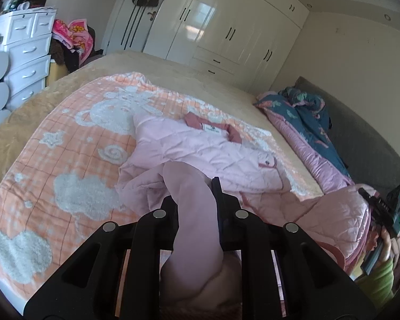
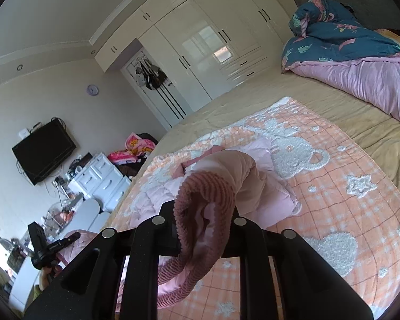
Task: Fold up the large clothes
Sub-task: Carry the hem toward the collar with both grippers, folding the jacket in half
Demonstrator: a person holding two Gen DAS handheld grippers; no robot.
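A bedroom with a wide bed (image 1: pixel 221 90) under a tan cover fills both views, and over that cover lies a peach blanket (image 1: pixel 66 144) with white bears and clouds, spread as the folding surface.

Nearest the lens in the left wrist view, at bottom centre, the left gripper (image 1: pixel 193 194) is pinched tight on a bunch of the pink quilted jacket (image 1: pixel 200 149), the cloth rising in a thick roll between its jaws. In the right wrist view, bottom centre, the right gripper (image 2: pixel 202 213) is clamped on the jacket's darker ribbed hem (image 2: pixel 205 194), which loops out past the jaws. Holding two spots along the bottom part probably lets the person carry that end up over the body in one fold.

Further up, at mid-frame, the rest of the jacket lies flat on the blanket, its dark pink collar (image 1: pixel 197 122) pointing away.

Beyond, at the right edge, a blue and pink quilt (image 1: pixel 306 117) is heaped by the headboard. White wardrobes (image 1: pixel 226 26) line the far wall, upper centre.
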